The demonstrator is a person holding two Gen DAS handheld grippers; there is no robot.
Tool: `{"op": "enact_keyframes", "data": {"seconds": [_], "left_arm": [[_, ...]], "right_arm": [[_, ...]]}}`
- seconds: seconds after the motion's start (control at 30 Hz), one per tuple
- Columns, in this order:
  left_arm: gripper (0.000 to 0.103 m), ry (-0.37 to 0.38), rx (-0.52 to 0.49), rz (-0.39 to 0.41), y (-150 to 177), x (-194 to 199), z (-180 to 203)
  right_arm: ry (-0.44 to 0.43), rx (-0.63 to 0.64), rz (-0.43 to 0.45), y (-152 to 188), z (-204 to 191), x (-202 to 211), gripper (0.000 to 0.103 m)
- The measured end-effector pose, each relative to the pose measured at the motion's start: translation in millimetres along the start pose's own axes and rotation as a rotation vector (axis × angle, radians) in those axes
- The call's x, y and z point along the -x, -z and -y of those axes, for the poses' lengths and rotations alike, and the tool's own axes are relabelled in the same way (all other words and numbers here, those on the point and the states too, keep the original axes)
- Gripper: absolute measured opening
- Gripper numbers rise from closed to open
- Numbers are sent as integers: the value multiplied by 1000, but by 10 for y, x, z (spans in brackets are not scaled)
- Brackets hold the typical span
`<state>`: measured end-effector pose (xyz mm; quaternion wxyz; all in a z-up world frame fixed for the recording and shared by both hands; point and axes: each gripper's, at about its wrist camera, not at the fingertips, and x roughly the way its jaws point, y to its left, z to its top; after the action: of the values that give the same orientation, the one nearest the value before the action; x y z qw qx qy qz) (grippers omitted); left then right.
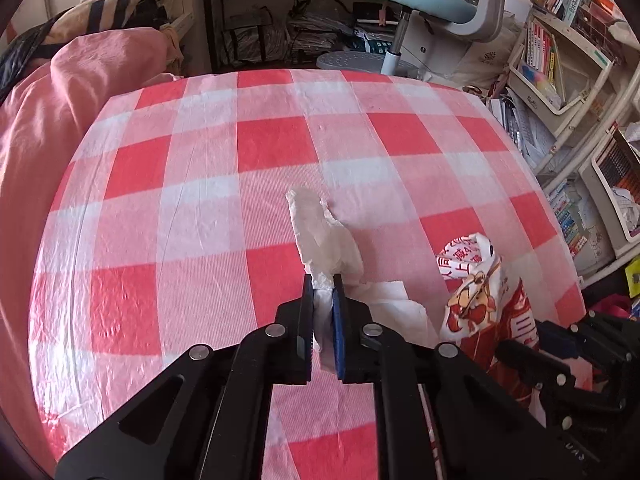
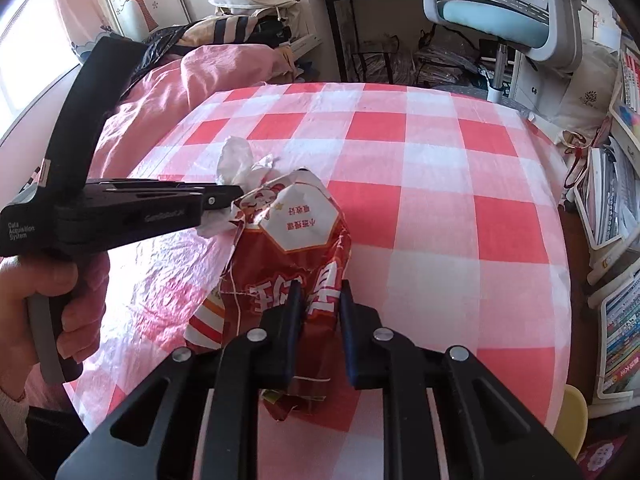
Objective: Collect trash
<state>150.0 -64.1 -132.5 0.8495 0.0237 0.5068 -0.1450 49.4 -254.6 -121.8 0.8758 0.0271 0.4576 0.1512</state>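
Note:
A crumpled white tissue [image 1: 326, 236] lies on the red and white checked tablecloth [image 1: 200, 184]. My left gripper [image 1: 323, 280] is shut on the tissue's near end, which is pinched between the blue pads. To its right stands a red and white printed snack bag [image 1: 480, 292]. In the right wrist view my right gripper [image 2: 320, 286] is shut on that snack bag [image 2: 296, 240], its fingers pressing the red crumpled side. The left gripper [image 2: 236, 196] comes in from the left, held by a hand [image 2: 60, 292], with the white tissue [image 2: 240, 162] at its tip behind the bag.
A pink quilt [image 1: 60, 112] lies at the table's left. A blue office chair [image 1: 420, 4] stands beyond the far edge. Shelves with books [image 1: 560, 60] fill the right side. A yellow stool [image 2: 572, 412] shows at the near right.

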Motion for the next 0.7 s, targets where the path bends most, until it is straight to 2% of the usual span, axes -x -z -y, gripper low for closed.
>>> {"op": "enact_keyframes", "data": {"seconds": [0.17,0.27,0.33,0.4,0.5,0.6,0.7], "left_arm": [[8,38,-8,-39,390,226,-22],[10,61,-12,-72,613,368,-54],[18,53,0,-77,712,467,-107],[46,29,19,-62,765,567,-165],[67,-23,5,-39,750,640,-177],[78,-79,-26,-37,717,631,-135],[81,-131,-52,-71,709,516,-91]], "right_arm": [[-47,37,-70,181,5,118,19],[-65,40,-97,250,47,163,23],[-50,24,-83,262,87,198,30],[-54,16,-67,257,110,228,43],[-57,7,-45,252,97,251,56],[-61,30,-52,247,31,199,60],[-54,54,-61,233,-12,134,63]]}}
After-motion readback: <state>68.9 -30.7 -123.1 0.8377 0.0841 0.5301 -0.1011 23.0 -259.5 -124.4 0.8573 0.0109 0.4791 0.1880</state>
